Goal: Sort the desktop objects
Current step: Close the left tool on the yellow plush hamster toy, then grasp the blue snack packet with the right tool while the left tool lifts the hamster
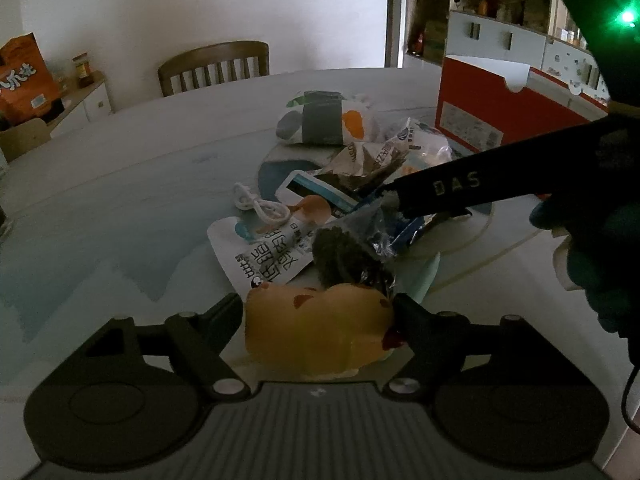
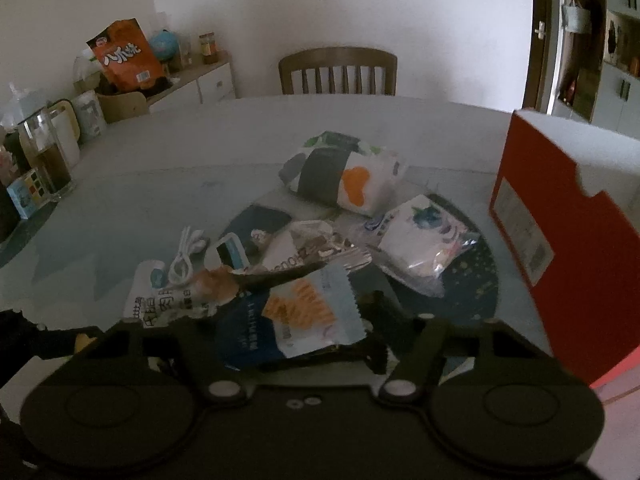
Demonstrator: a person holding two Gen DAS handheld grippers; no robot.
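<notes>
A home dining room: round table [image 2: 160,184], wooden chair [image 2: 338,72], sideboard [image 2: 208,80] and cluttered shelves [image 1: 500,4].

A big round table [image 2: 160,152] is filling the middle of the room, and its top is looking pale with a blue-green picture under glass. A brown wooden chair [image 2: 338,70] is standing at the far edge of the tabletop, tucked in close. A plain white wall [image 2: 320,8] is rising behind it. A low white cabinet [image 2: 212,82] is sitting against the wall past the left edge. On the right, a dark door frame [image 2: 538,40] is opening to white shelves [image 1: 500,36]. The light is staying dim and soft all over
</notes>
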